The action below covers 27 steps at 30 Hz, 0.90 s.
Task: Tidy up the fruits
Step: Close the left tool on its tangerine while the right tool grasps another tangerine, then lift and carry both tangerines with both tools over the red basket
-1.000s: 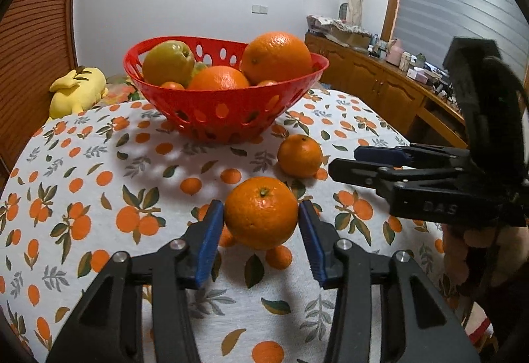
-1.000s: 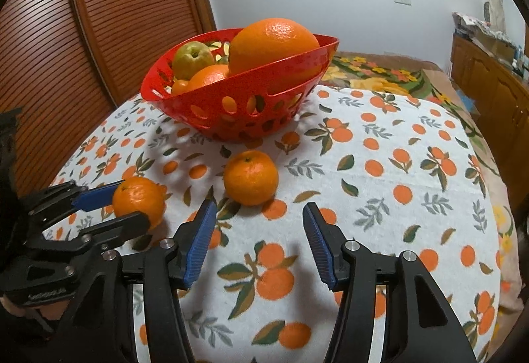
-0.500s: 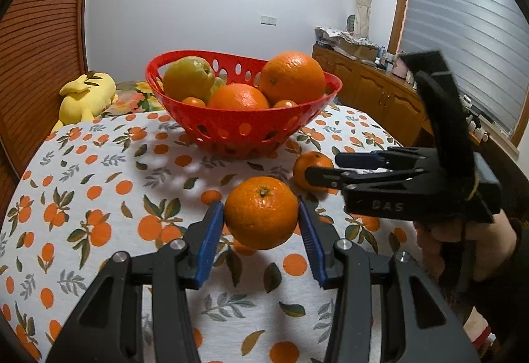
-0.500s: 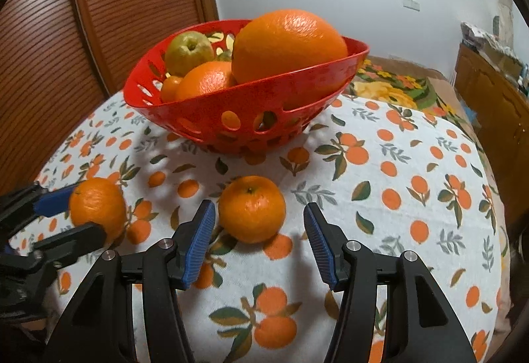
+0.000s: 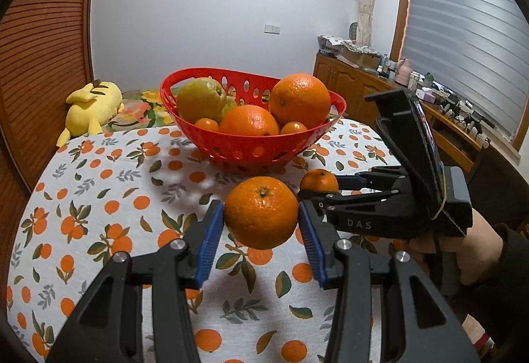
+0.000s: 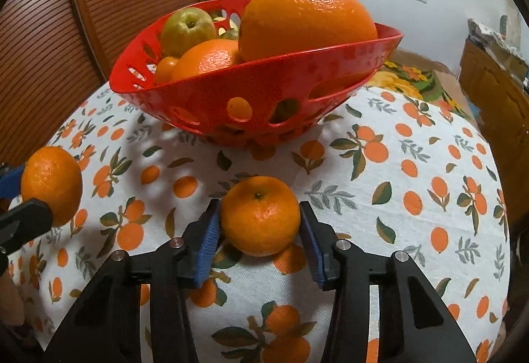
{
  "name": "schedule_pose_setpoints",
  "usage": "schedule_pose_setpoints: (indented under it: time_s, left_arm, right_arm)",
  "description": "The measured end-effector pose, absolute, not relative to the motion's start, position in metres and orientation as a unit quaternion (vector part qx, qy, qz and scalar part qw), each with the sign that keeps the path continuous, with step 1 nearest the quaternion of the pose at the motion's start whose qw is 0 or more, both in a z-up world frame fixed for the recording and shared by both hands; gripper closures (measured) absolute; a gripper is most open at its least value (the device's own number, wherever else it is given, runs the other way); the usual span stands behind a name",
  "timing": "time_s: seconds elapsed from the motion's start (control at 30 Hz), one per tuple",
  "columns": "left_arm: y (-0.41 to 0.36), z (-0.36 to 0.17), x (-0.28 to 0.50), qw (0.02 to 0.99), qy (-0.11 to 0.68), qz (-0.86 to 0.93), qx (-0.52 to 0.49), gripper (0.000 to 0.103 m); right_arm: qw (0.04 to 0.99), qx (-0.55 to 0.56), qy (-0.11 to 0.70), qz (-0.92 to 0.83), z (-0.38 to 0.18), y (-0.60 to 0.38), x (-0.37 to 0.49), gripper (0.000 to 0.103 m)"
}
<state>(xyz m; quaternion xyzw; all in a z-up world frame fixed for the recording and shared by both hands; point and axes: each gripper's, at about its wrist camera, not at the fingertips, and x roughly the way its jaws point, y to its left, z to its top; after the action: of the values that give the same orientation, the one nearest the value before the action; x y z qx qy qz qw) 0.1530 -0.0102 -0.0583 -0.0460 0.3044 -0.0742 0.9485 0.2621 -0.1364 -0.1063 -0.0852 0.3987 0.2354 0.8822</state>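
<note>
Holding one mandarin (image 5: 261, 212) aloft, the left tool (image 5: 261, 230) nears the right tool (image 6: 259, 230), open around another mandarin (image 6: 260, 215).

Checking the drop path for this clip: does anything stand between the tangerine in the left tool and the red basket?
Nothing visible does. The tangerine sits lifted in the left tool, with only bare tablecloth between it and the red basket. The right tool and its own tangerine sit off to the side.
</note>
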Motion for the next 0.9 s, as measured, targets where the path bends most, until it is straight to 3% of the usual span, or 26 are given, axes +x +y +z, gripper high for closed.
schedule_pose_setpoints:
  time_s: [0.27, 0.9]
  left_arm:
    - [-0.007, -0.047, 0.152, 0.95, 0.3, -0.072, -0.041, 0.058]
    - [-0.008, 0.006, 0.142, 0.962, 0.257, -0.084, -0.03, 0.058]
  right_arm:
    - [0.886, -0.066, 0.38, 0.256, -0.089, -0.146, 0.236, 0.057]
    - [0.917, -0.066, 0.265, 0.291, 0.023, -0.157, 0.177, 0.057]
